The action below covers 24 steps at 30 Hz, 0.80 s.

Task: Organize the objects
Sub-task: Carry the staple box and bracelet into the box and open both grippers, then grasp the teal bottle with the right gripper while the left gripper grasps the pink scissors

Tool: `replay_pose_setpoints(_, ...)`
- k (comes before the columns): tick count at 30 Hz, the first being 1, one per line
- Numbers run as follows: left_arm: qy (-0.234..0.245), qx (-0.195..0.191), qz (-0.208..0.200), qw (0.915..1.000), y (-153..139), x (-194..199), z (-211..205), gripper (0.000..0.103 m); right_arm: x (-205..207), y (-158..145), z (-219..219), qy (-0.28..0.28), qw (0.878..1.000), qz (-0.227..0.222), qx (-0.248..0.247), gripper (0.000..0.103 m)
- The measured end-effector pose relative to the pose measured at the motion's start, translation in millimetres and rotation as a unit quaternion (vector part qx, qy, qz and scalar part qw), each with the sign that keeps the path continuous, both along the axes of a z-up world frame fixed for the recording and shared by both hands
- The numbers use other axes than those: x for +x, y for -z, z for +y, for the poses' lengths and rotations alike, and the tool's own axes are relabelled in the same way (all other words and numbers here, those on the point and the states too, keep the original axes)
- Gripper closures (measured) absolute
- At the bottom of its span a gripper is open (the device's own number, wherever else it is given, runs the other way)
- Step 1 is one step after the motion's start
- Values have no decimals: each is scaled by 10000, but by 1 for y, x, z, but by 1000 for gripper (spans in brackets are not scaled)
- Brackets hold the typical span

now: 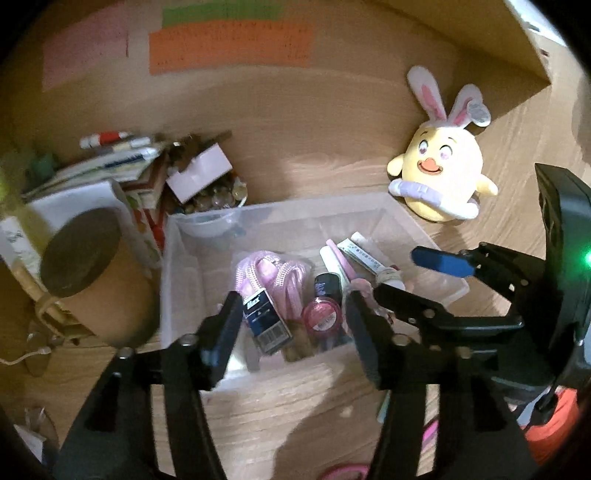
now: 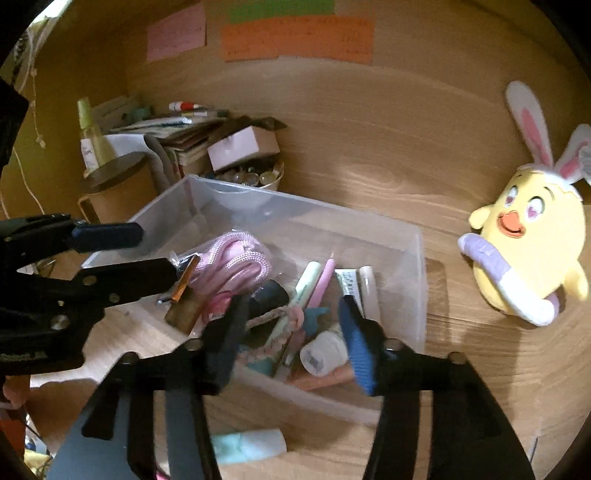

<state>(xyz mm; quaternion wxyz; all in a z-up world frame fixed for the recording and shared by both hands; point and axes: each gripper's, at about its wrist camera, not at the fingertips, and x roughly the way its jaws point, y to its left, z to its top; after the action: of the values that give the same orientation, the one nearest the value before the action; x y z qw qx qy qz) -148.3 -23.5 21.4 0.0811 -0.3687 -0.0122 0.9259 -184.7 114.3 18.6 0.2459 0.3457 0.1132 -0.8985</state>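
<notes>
Clear plastic bin (image 1: 280, 214) on wood worktop (image 1: 332, 166) gathers pink cord (image 1: 266, 273), tubes, pens. Left tool (image 1: 291, 332) and right tool (image 2: 291, 332) hover over it, jaws parted, seemingly empty. Plush chick (image 1: 441, 177) lies beside bin, unsorted.

We see a light wood-grain desk (image 2: 369, 177) with a wooden back panel (image 2: 406, 92) rising behind it. Taped on that panel are an orange paper (image 2: 295, 38), a green paper (image 2: 280, 9) just above it and a pink paper (image 2: 176, 31) to its left. Warm light falls on the desk below the orange paper.
</notes>
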Motion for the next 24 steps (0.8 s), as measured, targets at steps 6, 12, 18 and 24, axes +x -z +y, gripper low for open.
replay_pose_setpoints(6,-79,41,124,9999,-2,36,-9,12,31,-8,18,3,9999,-13,-160,40)
replay_pose_setpoints(12,-232,-84,-36,9997,19,68,-20,9,66,10,24,-34,9992,-285,-261,28)
replay_pose_setpoints(18,-370,-79,-343,9987,44,90,-32,9,63,42,11,262,9957,-867,-191,28)
replay_pose_setpoints(24,-314,-205,-415,9984,59,109,-29,9,56,59,-2,445,9938,-1016,48,29)
